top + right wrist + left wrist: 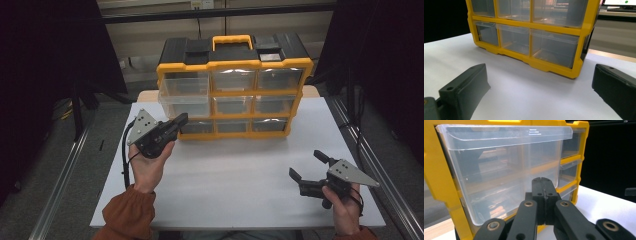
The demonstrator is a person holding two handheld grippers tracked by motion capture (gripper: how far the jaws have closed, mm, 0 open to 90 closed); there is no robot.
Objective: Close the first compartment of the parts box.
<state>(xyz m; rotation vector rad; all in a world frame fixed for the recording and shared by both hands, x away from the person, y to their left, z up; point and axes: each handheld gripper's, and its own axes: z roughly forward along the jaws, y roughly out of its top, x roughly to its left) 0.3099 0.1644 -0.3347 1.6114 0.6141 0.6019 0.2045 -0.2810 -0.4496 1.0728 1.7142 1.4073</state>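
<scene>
dark surroundings close in on your white table, which fills the middle and lower part of the high view, with metal rails running along both its sides. at the upper centre of that view stands a yellow and black drawer organizer with a yellow carry handle on top and three rows of clear plastic drawers. its middle-left drawer juts out past the yellow frame toward you, while the others sit flush. your left gripper sits at centre left of the high view, tips up against the organizer's lower left front, just under that pulled-out drawer; in the left gripper view its two black jaws are pressed together with nothing between them, close in front of the clear face of the drawer, and you cannot tell whether the tips touch it. your right gripper rests low at the lower right of the high view, well apart from the organizer, its jaws spread wide and empty; the right gripper view looks across bare table at the organizer's bottom row of drawers.
</scene>
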